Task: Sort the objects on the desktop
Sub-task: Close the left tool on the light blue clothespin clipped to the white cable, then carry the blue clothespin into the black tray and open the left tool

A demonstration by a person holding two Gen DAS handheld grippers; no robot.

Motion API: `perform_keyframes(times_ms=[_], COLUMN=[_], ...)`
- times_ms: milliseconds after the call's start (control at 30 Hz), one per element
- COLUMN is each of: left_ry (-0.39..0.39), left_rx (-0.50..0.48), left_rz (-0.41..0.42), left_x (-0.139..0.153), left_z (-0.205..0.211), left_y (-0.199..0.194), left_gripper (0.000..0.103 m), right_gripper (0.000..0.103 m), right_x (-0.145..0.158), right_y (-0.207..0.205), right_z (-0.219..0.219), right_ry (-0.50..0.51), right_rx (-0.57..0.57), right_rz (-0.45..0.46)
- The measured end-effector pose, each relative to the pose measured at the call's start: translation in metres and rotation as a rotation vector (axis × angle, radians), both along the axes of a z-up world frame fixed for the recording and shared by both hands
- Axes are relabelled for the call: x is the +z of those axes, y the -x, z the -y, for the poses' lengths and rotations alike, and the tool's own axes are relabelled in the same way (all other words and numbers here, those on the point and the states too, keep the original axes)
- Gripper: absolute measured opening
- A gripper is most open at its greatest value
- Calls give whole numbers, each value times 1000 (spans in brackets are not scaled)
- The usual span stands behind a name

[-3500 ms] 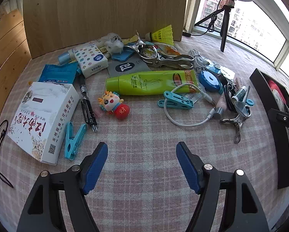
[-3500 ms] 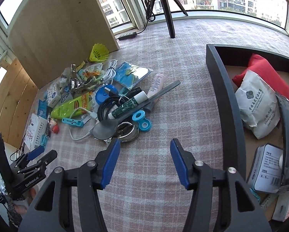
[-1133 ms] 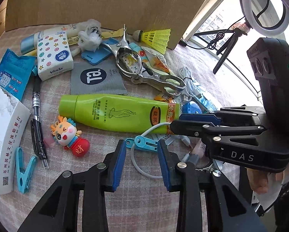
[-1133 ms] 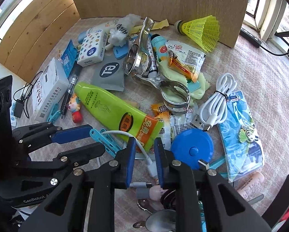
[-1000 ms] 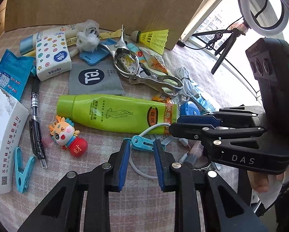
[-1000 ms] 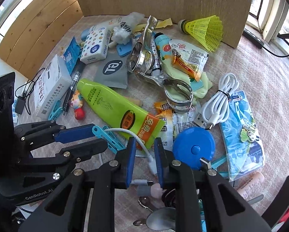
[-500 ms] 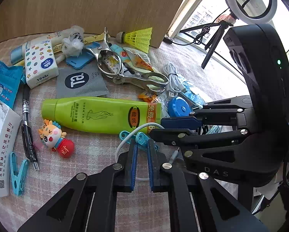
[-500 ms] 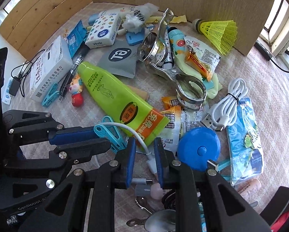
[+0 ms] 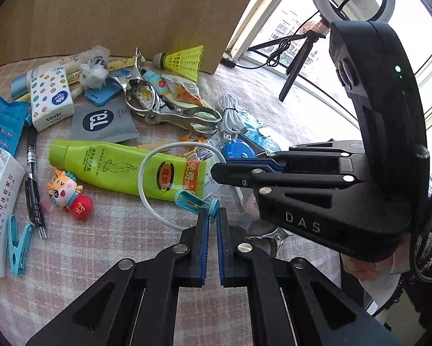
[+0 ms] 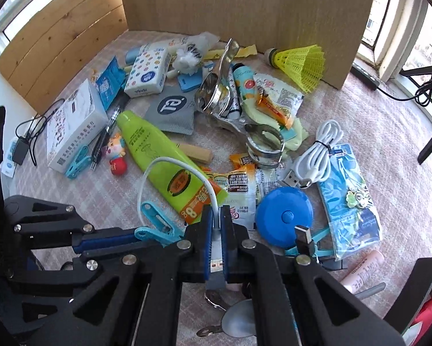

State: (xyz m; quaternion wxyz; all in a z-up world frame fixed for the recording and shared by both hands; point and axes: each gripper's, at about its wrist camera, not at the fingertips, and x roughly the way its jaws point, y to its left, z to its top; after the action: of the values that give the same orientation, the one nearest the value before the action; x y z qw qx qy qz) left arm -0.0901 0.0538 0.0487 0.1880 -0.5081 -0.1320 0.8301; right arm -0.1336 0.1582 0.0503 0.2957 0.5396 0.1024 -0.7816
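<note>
- Between the two grippers, at the near edge of the clutter on the pink checked worktop, a short white USB cable arches up in a loop, one end held by each side.
- Right gripper: jaws closed on the cable's metal plug, which lies lengthwise between the blue pads; the cord leaves toward 12 o'clock in the right wrist view, curls over the lime-green squeeze tube and comes down at 9 o'clock.
- Left gripper: jaws closed on the tail of a light-blue plastic clothes peg, which points toward 10 o'clock in the left wrist view; the cable's loop passes by this peg, and I cannot tell whether the cord is also pinched.
- Judgement: freeing the cable turns on peg and loop parting, so the hands need to draw apart along the cord.
- Around them:
  - the green tube lies under the arch, its long axis running 10 to 4 o'clock in the right wrist view;
  - a round blue tape measure sits just beside the right jaws at 2 o'clock;
  - a coiled white charging cable lies farther off at 1 o'clock;
  - snack sachets lie by the tube's tail and could drag along.
</note>
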Motion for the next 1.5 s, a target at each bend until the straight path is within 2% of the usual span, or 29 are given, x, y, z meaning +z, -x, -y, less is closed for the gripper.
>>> perform_keyframes(times_ms=[300,533,667,933,1167,1333,1367,1400,1433,1467,1500], left_ry=[-29,-9,21,34,21,19,21,34,52,50,35], left_rx=[-36,-97,-150,-321,-479,-579,-595,-601,-602,-597,-587], left_rz=[-57,-78,-78,-69,-65,-62,-66,-70,-67,-70,-90], left_x=[35,58,66,75,86,90,92,93,93,94,96], left_z=[-12,-38,-69,-159,-239,-290,-298,-305,-310,-311,-309], left_y=[-14,-22,-20,-23,-47,-69,-74,-77,-80,-82,-83], left_gripper=[4,4,4,4,4,5,8,32,53,82,81], right_gripper=[5,5,5,5,6,6,7,10,24,39,42], right_x=[26,54,74,101,110,112,112,112,112,112,113], right_y=[1,-5,-14,-46,-89,-121,-126,-130,-134,-138,-142], right_z=[-23,-72,-117,-240,-341,-394,-402,-408,-412,-416,-418], right_ry=[80,116,104,68,23,4,3,2,-3,-1,8], right_rx=[-132,-247,-336,-586,-795,-924,-944,-961,-980,-998,-1009], right_rz=[-53,-75,-122,-143,-147,-143,-144,-145,-139,-139,-149])
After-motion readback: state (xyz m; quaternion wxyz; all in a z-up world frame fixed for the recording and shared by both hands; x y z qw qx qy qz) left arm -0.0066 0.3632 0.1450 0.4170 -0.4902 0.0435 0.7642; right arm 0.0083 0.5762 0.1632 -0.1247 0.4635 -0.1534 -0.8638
